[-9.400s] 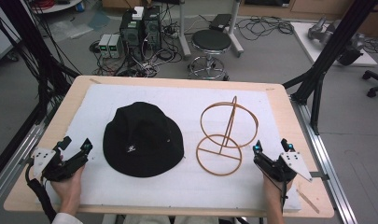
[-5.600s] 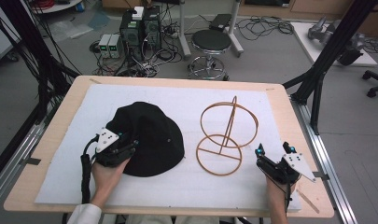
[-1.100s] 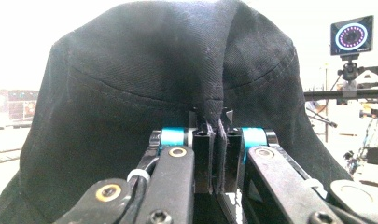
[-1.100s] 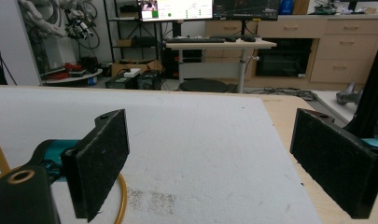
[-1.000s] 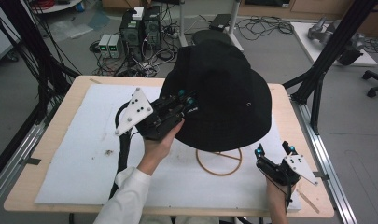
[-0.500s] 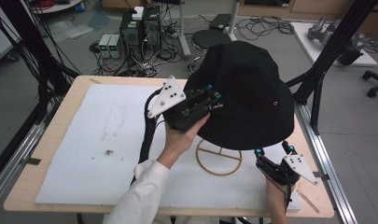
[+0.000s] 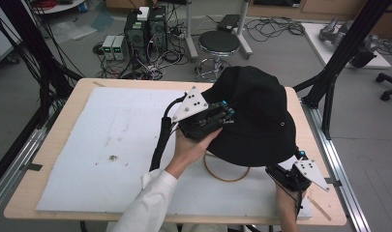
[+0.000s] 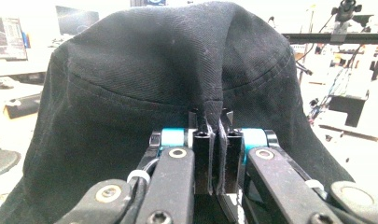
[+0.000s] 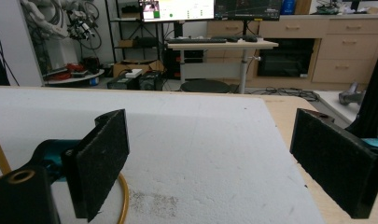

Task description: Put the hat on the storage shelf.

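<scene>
the left gripper [image 7: 221, 112] was raised above the middle of the table [image 7: 53, 174], its jaws clamped together on a pinch of the black bucket hat [image 7: 259, 121]. in the left gripper view the jaws [image 8: 213, 140] stood almost closed with a thin fold of the hat's brim caught between them, and the hat [image 8: 144, 84] hung open beyond, its crown rising toward 12 o'clock and its brim spreading out to both sides. in the high view the hat sat at about 2 o'clock from the table's centre, lifted off the surface and draped to the 3 o'clock side of the gripper. under it, a curve of the wooden ring stand [image 7: 227, 173] showed on the white mat [image 7: 111, 130] at the hat's 6 o'clock edge; whether the hat touched the stand could not be told. the person's left hand [image 7: 191, 147] gripped the tool from below, a white sleeve [image 7: 150, 203] reaching in from 6 o'clock.

the right gripper [image 7: 288, 174] lay low near the table's 5 o'clock corner, just beside the hat's lower brim, held by the right hand [image 7: 286, 205]. in the right gripper view its two padded jaws stood wide apart with nothing between them [image 9: 210, 163], bare mat lying in the gap, and a short arc of the ring stand [image 9: 123, 198] curved beside the jaw at 9 o'clock. a few dark specks marked the mat [image 7: 112, 157] at about 8 o'clock from the centre.
</scene>
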{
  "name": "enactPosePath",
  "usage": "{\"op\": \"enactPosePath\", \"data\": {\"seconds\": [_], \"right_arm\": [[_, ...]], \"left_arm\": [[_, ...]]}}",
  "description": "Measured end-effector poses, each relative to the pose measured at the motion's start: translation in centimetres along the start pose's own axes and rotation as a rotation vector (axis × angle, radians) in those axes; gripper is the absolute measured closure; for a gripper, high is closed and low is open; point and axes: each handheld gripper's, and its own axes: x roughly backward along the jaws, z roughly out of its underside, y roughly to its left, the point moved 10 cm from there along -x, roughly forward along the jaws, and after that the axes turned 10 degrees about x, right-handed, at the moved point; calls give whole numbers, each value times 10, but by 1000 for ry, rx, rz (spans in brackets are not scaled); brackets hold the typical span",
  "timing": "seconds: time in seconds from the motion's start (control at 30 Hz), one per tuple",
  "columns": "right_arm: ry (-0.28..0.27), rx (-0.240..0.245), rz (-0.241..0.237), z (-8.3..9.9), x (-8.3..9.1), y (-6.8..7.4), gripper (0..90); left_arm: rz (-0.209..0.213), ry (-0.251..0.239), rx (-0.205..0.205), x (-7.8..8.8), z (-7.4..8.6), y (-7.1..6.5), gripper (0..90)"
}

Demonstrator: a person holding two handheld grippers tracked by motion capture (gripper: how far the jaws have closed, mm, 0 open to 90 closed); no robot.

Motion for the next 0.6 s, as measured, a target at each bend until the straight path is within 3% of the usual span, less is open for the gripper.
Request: {"op": "enactPosePath", "data": {"seconds": [0.1,0.37,0.6], "right_arm": [[-5,1,5,-1,0,-1,110],[-8,-12,12,-1,1,-1,110],[-4,-13,11,-1,1,-1,110]], "left_arm": [[8,32,5,0,4,-2,868],[-2,83,-61,2,16,-13,867],[-12,124,-37,8,23,-10,862]]}}
